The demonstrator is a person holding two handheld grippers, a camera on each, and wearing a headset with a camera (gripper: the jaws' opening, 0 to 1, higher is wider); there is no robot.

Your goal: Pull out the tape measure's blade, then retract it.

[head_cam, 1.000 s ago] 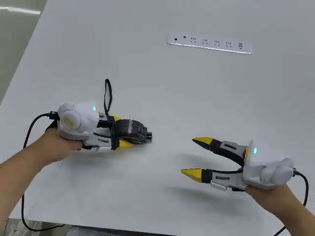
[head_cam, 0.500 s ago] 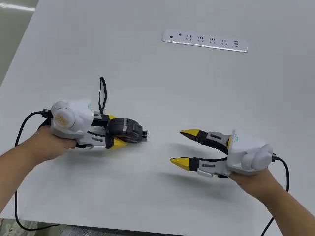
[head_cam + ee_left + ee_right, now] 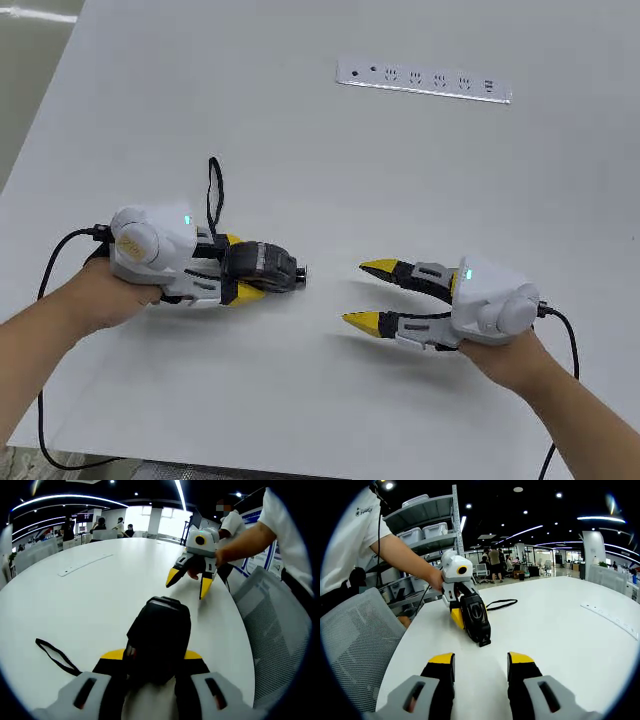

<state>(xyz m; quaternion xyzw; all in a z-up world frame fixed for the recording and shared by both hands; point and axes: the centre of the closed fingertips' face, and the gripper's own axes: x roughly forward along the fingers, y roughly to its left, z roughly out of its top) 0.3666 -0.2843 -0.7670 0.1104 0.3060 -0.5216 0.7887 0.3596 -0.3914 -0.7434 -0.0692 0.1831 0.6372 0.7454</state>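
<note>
Black tape measure (image 3: 262, 266) rests on the white table (image 3: 300, 150), pinched between the fingers (image 3: 250, 293) of the left gripper (image 3: 243, 268), its blade tip (image 3: 301, 272) facing the right gripper (image 3: 369, 293), whose fingers are spread, near it but apart. I would close them squarely on that tip, then draw straight away while the left holds firm. Matt table, a power strip (image 3: 423, 82) at its far edge; open office, shelves (image 3: 427, 530), people (image 3: 495, 560) beyond.

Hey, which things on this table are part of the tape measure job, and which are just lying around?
In the job: tape measure, held in the left gripper; its black strap; the right gripper, open, pointing toward it.
Lying about: power strip on the far part of the table.
</note>
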